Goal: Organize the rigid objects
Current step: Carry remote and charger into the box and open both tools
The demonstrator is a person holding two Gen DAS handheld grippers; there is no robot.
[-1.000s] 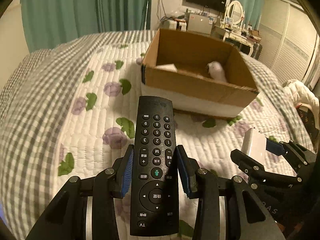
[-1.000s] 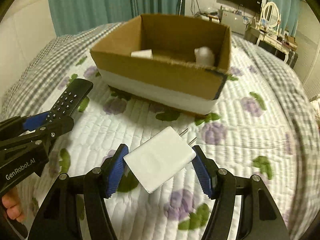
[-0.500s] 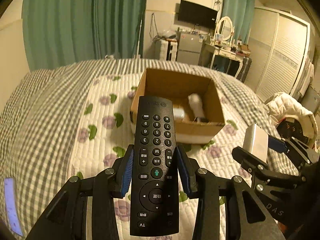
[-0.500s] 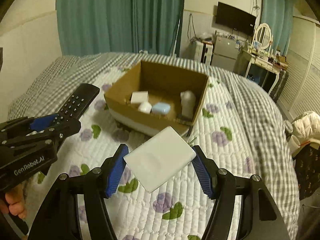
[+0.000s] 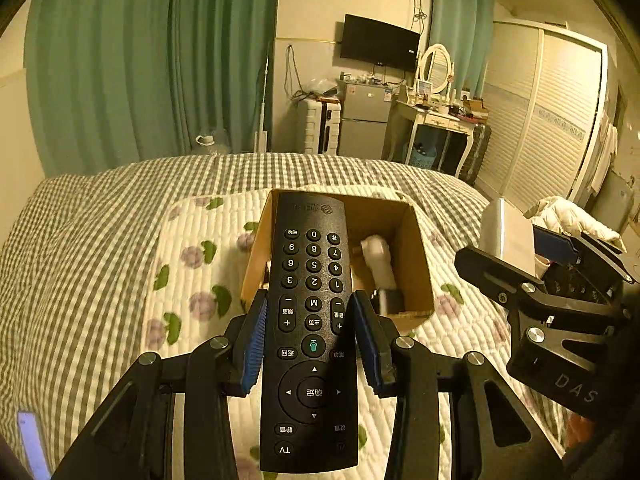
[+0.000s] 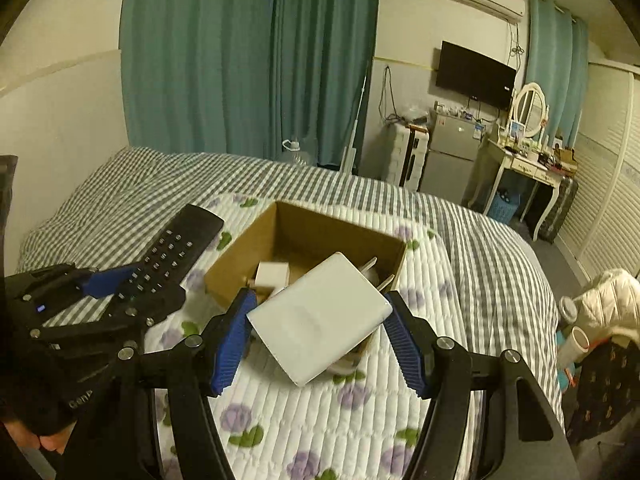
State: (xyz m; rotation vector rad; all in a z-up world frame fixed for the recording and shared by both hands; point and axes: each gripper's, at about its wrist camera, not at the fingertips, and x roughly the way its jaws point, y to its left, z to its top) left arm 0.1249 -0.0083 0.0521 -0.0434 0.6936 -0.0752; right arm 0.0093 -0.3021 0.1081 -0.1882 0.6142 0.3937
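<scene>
Left wrist view: left hand-held gripper (image 5: pixel 308 332) squeezes the black remote (image 5: pixel 311 332).
Right wrist view: right hand-held gripper (image 6: pixel 320 328) squeezes the white charger (image 6: pixel 320 322).
Below them: cardboard box (image 6: pixel 320 236) on the bed (image 6: pixel 492 248).

Your left tongs (image 5: pixel 308 332) and right tongs (image 6: pixel 320 336) are matte black, angular frames with silver screw heads and ribbed blue pads (image 6: pixel 232 336). White lettering marks the bodies. Bare skin shows at one frame's lower-left edge.

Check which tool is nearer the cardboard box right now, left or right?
Hard to call. The left tool holds the remote short of the cardboard box; the right tool holds the white charger at its near rim.
</scene>
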